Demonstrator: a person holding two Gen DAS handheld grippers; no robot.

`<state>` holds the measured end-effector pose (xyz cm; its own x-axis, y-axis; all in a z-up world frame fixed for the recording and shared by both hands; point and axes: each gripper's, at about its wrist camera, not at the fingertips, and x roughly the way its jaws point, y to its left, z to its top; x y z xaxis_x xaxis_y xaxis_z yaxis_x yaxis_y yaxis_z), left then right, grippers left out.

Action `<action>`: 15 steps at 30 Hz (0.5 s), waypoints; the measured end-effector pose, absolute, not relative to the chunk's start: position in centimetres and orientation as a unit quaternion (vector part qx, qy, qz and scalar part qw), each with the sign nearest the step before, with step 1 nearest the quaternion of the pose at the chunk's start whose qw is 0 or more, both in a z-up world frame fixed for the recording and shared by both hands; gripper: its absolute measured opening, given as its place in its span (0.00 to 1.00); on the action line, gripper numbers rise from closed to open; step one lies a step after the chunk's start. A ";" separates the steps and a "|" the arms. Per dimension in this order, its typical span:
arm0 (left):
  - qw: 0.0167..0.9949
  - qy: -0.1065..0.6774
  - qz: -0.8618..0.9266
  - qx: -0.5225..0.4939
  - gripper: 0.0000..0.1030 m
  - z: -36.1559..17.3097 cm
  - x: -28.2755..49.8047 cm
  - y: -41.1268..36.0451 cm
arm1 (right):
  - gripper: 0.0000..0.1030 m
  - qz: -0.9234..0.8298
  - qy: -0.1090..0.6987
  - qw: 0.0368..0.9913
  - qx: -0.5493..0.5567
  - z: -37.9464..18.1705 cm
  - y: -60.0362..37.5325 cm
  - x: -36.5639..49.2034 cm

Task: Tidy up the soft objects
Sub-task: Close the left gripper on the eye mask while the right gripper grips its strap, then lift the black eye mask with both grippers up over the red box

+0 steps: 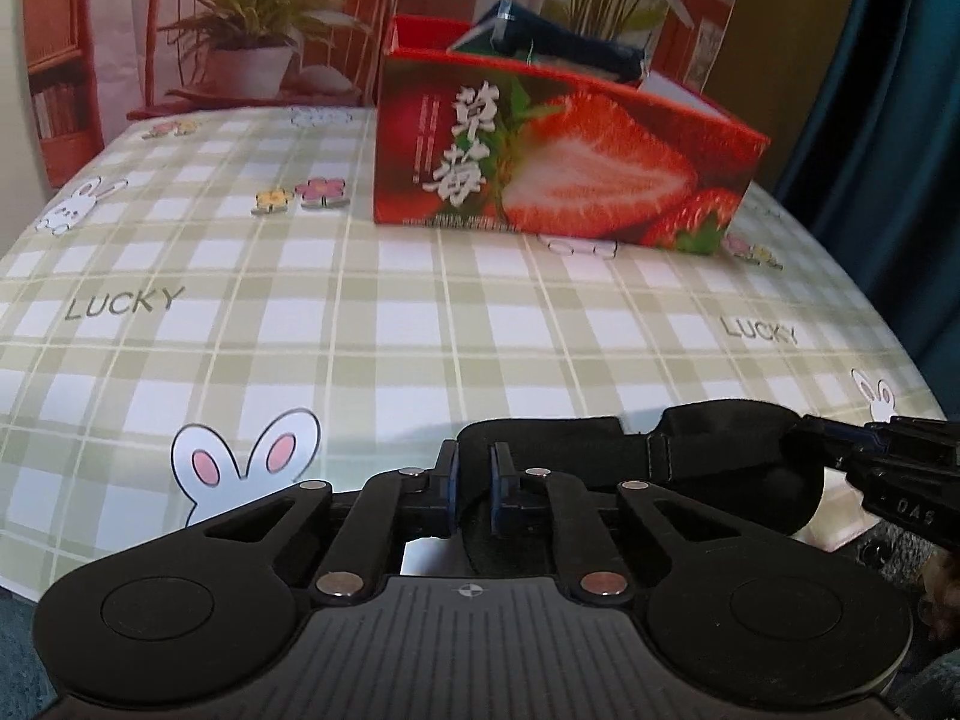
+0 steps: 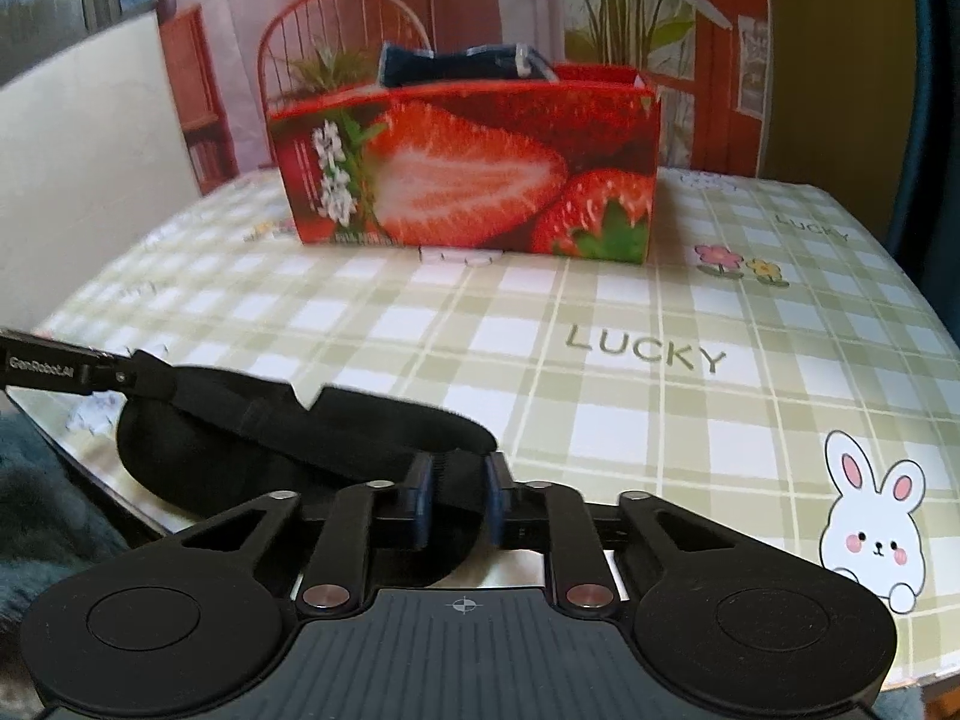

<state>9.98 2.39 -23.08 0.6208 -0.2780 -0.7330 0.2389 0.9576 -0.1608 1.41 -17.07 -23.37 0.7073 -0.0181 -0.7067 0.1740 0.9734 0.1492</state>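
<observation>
Nearest to us, our left gripper (image 1: 475, 483) has its jaws drawn almost together, pinching one end of a black sleep mask (image 1: 738, 468) at the near edge of the table. In the right wrist view our right gripper (image 2: 459, 492) is likewise nearly closed, its blue pads clamped on the opposite end of the same mask (image 2: 252, 438), so we hold the soft thing between both tools, its strap running across the padded eye cups. The mask lies low over the table's near edge, partly past it.

Beyond our fingers spreads the checked tablecloth (image 1: 420, 324), green and white, printed with rabbits, small flowers and the word LUCKY.

Farther back, well apart from the mask, stands a red strawberry box (image 1: 540, 162), open at the top, with a dark blue folded cloth (image 2: 456, 66) sticking out above its rim.

Behind the table hangs a backdrop (image 1: 264, 30) picturing a chair and potted plants.
</observation>
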 end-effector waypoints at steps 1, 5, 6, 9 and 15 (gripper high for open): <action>0.901 0.408 -0.144 -0.024 0.10 -22.9 10.0 2.4 | 0.10 -0.050 0.371 0.921 0.104 -23.1 -17.1 1.3; 0.914 0.380 -0.144 -0.020 0.09 -21.6 10.2 2.2 | 0.07 -0.044 0.335 0.937 0.092 -21.7 -17.1 1.3; 0.918 0.370 -0.143 -0.018 0.08 -21.1 10.3 2.2 | 0.07 -0.042 0.327 0.940 0.086 -21.2 -17.1 1.4; 0.930 0.339 -0.141 -0.010 0.08 -19.4 10.9 1.9 | 0.07 -0.038 0.310 0.947 0.070 -20.0 -17.2 1.9; 0.948 0.286 -0.139 0.004 0.05 -15.9 12.8 0.6 | 0.07 -0.035 0.277 0.959 0.037 -17.4 -17.8 3.8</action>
<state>12.81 0.63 -15.92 0.7981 -0.2605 -0.5433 0.2655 0.9615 -0.0711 3.78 -17.78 -17.38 0.8439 -0.0471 -0.5344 0.0880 0.9948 0.0515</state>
